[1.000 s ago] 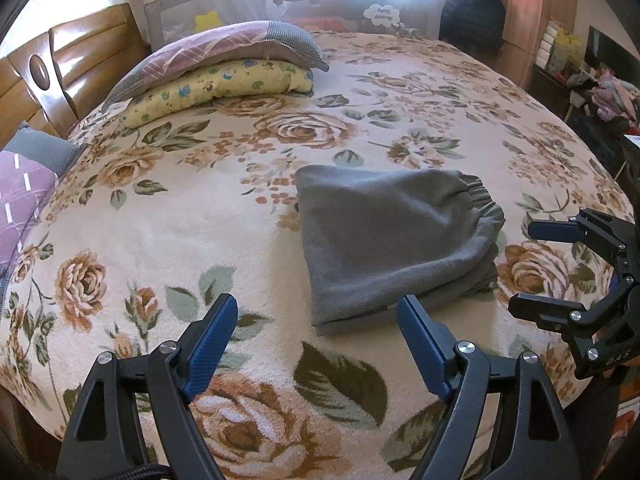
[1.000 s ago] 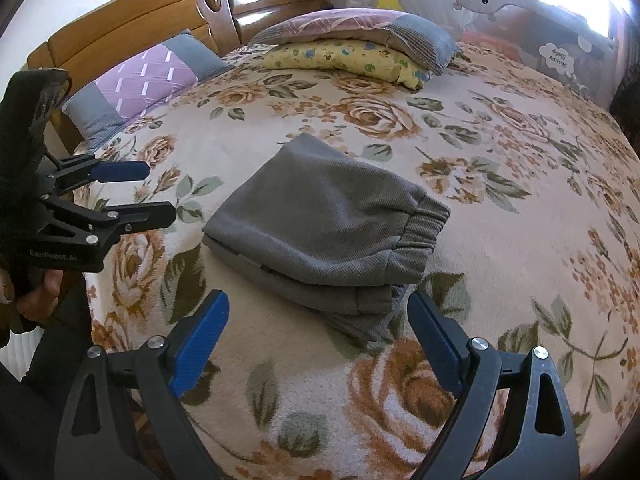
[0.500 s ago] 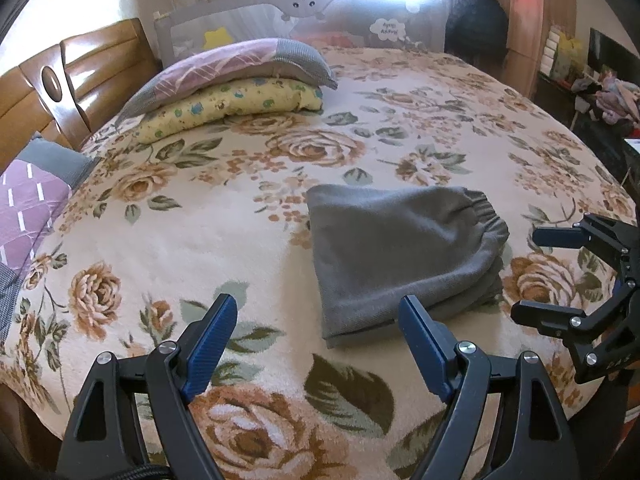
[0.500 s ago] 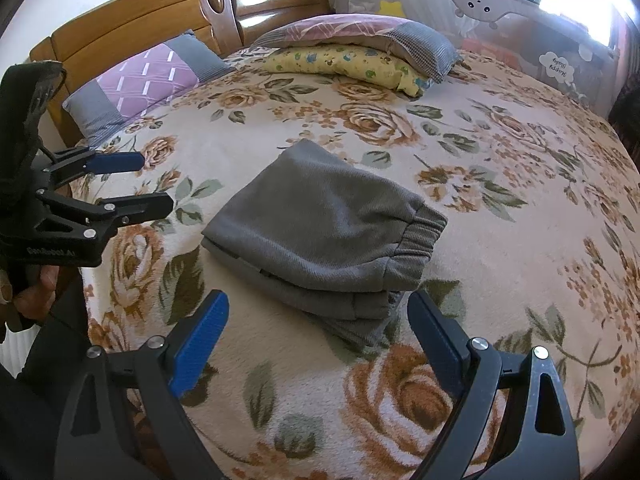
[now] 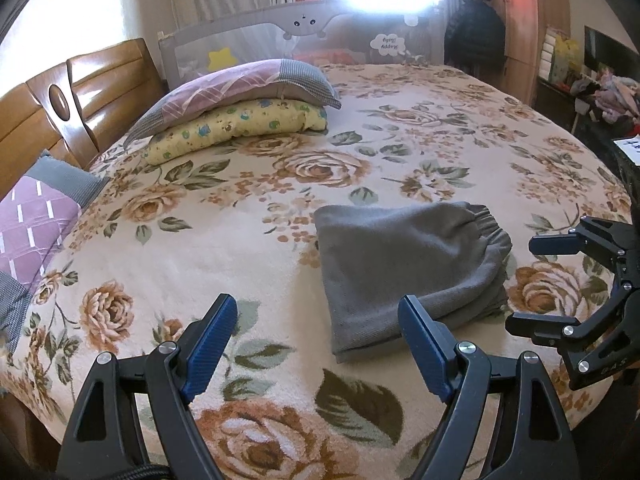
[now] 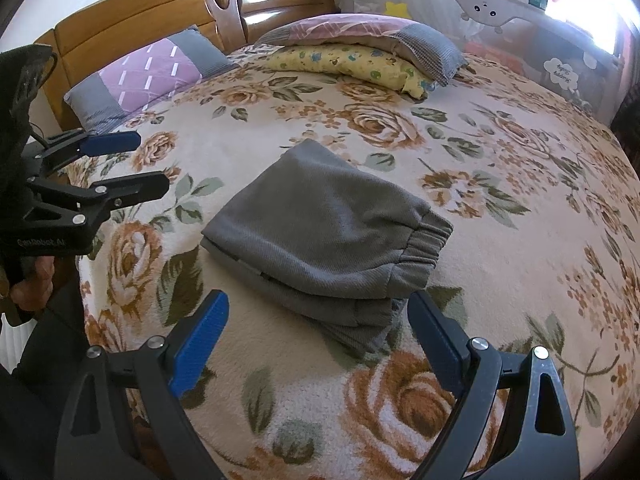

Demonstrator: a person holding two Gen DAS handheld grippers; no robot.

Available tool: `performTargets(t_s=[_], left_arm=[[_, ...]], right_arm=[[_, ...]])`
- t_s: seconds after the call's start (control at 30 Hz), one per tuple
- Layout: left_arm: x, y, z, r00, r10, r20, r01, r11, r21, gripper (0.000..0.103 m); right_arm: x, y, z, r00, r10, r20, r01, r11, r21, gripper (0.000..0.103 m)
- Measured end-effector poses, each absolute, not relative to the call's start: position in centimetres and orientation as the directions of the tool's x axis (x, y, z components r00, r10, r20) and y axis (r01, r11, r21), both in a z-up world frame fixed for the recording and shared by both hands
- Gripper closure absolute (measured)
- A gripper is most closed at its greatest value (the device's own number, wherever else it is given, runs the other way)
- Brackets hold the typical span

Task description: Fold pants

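The gray pants (image 6: 320, 240) lie on the floral bedspread (image 6: 500, 272) near the front edge of the bed, already folded into a compact stack of several layers, with the elastic waistband at the right side. The task looks nearly finished.

The right gripper (image 6: 316, 336) hovers just in front of the stack, its 2 blue-padded fingers wide apart and holding nothing. The left gripper (image 5: 316, 344) is also fully spread and empty, off to the left of the pants and not touching them.

The risk I see: the lower layers stick out unevenly at the near corner, so if a finger brushes this edge, the top fold can slide off or open. The soft, thick bedspread can also catch a fingertip.

Writing: the left gripper body, seen from the right camera, carries a small white brand print, too blurred to read surely. The crib rail (image 5: 304, 28) has a cloud label, probably "Happy Baby".
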State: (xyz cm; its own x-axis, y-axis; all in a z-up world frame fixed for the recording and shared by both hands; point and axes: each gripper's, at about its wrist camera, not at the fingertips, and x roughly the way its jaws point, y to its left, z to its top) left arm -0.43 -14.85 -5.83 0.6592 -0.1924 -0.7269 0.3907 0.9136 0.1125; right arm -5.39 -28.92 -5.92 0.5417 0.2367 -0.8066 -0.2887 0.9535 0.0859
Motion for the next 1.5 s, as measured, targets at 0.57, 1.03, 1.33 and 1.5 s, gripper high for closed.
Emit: performTargets(t_s=[0.57, 1.03, 1.33, 1.5], left_arm=[[-0.5, -14.7, -5.8, 0.661, -0.191, -0.726, 0.390, 0.914, 0.115, 0.020], [-0.3, -14.7, -5.8, 0.657, -0.191, -0.730, 0.391, 0.913, 0.113, 0.020], [0.5, -14.7, -6.5, 0.643, -0.193, -0.741, 0.400, 0.910, 0.111, 0.020], [0.7, -14.8, -6.8, 0.636, -0.194, -0.747, 0.405, 0.908, 0.109, 0.020]], right_arm=[[-5.2, -28.5, -6.2, 0.532, 0.236, -0.813, -0.299, 0.951, 0.081, 0.012], [-4.9, -28.3, -6.5, 0.527, 0.235, -0.817, -0.301, 0.950, 0.079, 0.012], [-4.4, -28.6, -6.9, 0.519, 0.238, -0.821, -0.305, 0.949, 0.083, 0.012], [-4.3, -28.9, -6.9, 0.516, 0.238, -0.822, -0.304, 0.949, 0.084, 0.012]])
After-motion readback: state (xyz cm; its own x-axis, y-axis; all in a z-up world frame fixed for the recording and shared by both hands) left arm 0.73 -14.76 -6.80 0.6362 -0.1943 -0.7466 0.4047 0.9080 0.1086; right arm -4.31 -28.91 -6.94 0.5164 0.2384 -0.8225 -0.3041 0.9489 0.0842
